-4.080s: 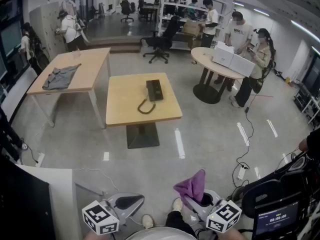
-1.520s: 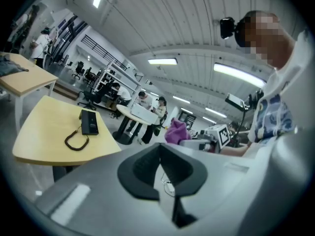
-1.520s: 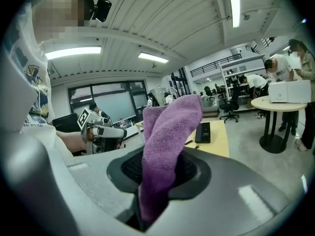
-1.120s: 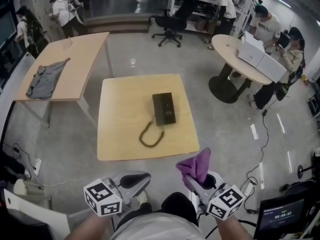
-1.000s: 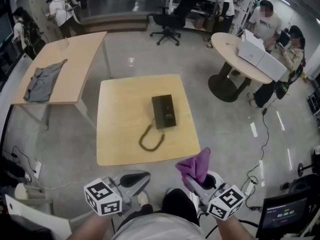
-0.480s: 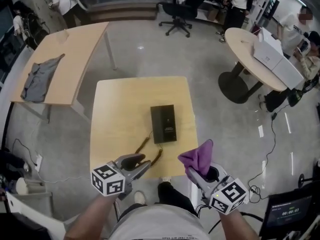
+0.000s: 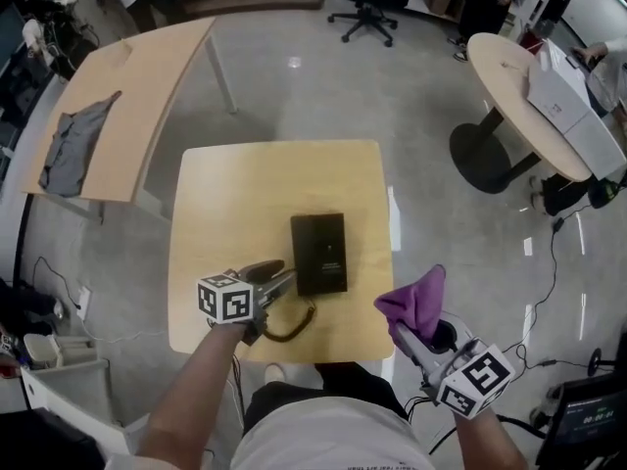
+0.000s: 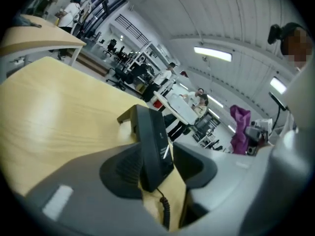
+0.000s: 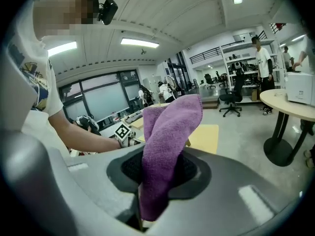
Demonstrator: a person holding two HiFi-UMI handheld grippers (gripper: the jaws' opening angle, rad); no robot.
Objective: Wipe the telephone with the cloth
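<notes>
While the head view looks steeply down, entries run as follows.

1. Black telephone (image 7: 319, 253): lies flat near the middle of a square wooden tabletop (image 7: 235, 194), long axis running near to far. Its coiled cord (image 7: 290, 329) loops off the near end toward the tabletop's near edge.
2. Left tool (image 7: 278, 278): at the telephone's near left corner. Its jaws are spread and have just been opening. The left gripper view shows the telephone's (image 8: 152, 141) near end between the jaws of the tool (image 8: 160, 163). The right pad is clear of it, and contact at the left pad cannot be told.
3. Right tool (image 7: 419, 333): off the tabletop's near right corner, over the floor. It is pinching a purple cloth (image 7: 413, 300), which stands up in a fold from the pads.
4. Grey garment (image 7: 69, 150): spread on a long tabletop (image 7: 147, 76), far left.
5. Round table (image 7: 505, 71): far right, bearing white boxes (image 7: 573, 91).
6. Office chair (image 7: 367, 13): far centre, on the floor.
</notes>
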